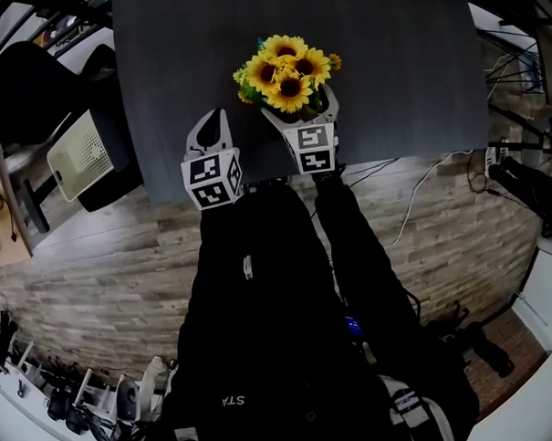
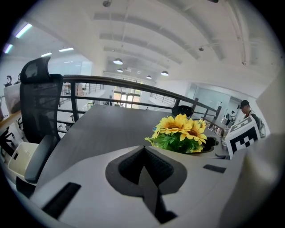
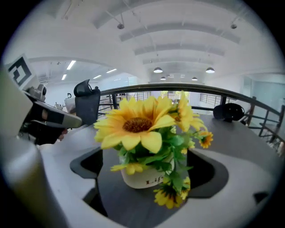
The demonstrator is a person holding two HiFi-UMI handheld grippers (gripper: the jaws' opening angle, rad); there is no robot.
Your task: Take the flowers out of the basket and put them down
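Seen from above, a dark grey desk [image 1: 397, 73] carries a bunch of yellow flowers [image 1: 288, 70] in a small white pot [image 3: 143, 179], not far from the desk's near edge; no other basket is in view. The right claw [image 1: 298, 106] reaches round the pot, its jaws spread wide, one on each side; they appear to stand clear of the pot, though leaves hide part of the right-hand gap. The left claw [image 1: 213, 128] rests just beside it, to the left, clenched on nothing.

The likely risks: closing high would crush leaves and blossoms rather than the stems; lifting the flowers may drag the light pot up or tip it, since nothing steadies it.
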